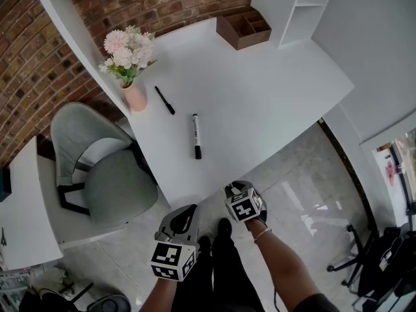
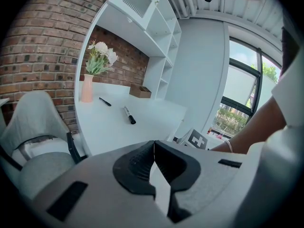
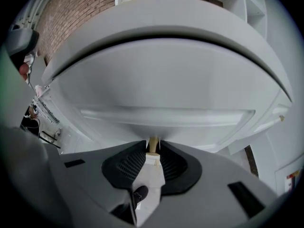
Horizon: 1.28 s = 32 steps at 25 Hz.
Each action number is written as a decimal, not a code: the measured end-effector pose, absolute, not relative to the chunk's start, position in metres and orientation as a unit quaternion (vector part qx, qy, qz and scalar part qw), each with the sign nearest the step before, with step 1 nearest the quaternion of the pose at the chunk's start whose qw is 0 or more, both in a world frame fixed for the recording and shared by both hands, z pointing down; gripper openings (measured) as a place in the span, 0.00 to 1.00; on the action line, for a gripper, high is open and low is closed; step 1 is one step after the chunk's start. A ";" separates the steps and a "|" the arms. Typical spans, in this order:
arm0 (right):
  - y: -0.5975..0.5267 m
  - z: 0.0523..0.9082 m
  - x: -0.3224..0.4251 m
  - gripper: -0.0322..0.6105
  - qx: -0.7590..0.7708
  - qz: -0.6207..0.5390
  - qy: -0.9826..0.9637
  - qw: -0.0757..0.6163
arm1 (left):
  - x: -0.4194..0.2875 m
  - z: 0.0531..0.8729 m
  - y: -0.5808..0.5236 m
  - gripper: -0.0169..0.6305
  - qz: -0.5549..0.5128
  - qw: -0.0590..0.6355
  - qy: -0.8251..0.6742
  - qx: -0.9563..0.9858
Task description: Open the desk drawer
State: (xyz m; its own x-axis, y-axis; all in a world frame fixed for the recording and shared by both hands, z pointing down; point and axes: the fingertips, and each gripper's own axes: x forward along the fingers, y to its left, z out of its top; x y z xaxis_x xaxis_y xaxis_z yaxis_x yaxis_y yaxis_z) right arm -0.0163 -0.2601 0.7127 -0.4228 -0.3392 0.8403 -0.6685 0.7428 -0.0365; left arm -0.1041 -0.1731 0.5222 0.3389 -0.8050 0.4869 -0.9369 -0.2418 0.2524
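Nearest to me, the left gripper [image 2: 154, 145] has its jaws together, tips touching, with nothing between them. In the head view it sits at lower centre, just short of the desk's near edge.

The right gripper [image 3: 153, 150] stands slightly higher and to the right in the head view, its tips at that same edge. In its own view the jaws are clamped on the knob [image 3: 153, 143], a small tan peg with a pale head that fills the gap between the pads.

The knob projects from the drawer front [image 3: 166, 99], a white panel filling the middle of the right gripper view, directly beneath the overhanging edge of the desk [image 1: 260, 90]. In the head view the tabletop hides it. I cannot tell whether it is pulled out at all.

On the white desk, a black-capped marker [image 1: 195, 136] lies near the centre of the head view, pointing toward the near edge. A thin black pen [image 1: 164, 100] lies up and left of it, apart. Beyond the pen, at the desk's left edge, a pink vase [image 1: 134, 97] stands upright holding pink and white flowers [image 1: 127, 51]. A grey chair [image 1: 110, 174] stands at the left, beside the desk. At top centre, a brown wooden box [image 1: 244, 30] with open compartments sits just beside a white shelf unit [image 1: 299, 8]. A brick wall [image 1: 130, 5] fills the upper left.
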 end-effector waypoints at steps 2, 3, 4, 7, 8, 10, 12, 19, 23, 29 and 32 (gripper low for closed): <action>-0.260 0.712 -0.017 0.18 0.305 0.180 -0.824 0.442 | -0.103 0.523 -0.171 0.04 0.131 0.255 -0.558 0.779; -0.259 0.712 -0.017 0.18 0.304 0.174 -0.825 0.443 | -0.102 0.523 -0.170 0.04 0.132 0.255 -0.557 0.779; -0.259 0.712 -0.017 0.18 0.303 0.169 -0.826 0.444 | -0.102 0.523 -0.169 0.04 0.132 0.255 -0.556 0.780; -0.256 0.712 -0.015 0.18 0.305 0.157 -0.825 0.449 | -0.101 0.522 -0.166 0.04 0.132 0.254 -0.552 0.783; -0.255 0.712 -0.014 0.18 0.306 0.157 -0.824 0.450 | -0.101 0.521 -0.165 0.04 0.132 0.253 -0.551 0.784; -0.252 0.711 -0.012 0.18 0.307 0.157 -0.823 0.451 | -0.101 0.521 -0.163 0.04 0.133 0.252 -0.549 0.786; -0.247 0.711 -0.008 0.18 0.307 0.157 -0.822 0.452 | -0.100 0.520 -0.161 0.04 0.132 0.251 -0.547 0.788; -0.230 0.711 0.008 0.18 0.319 0.166 -0.820 0.445 | -0.094 0.521 -0.153 0.04 0.132 0.250 -0.535 0.796; -0.222 0.711 0.016 0.18 0.328 0.170 -0.816 0.445 | -0.090 0.522 -0.148 0.04 0.134 0.248 -0.527 0.802; -0.206 0.711 0.031 0.16 0.343 0.170 -0.809 0.445 | -0.083 0.522 -0.138 0.04 0.137 0.243 -0.514 0.811; -0.198 0.711 0.038 0.16 0.349 0.174 -0.807 0.442 | -0.081 0.520 -0.134 0.04 0.138 0.240 -0.509 0.815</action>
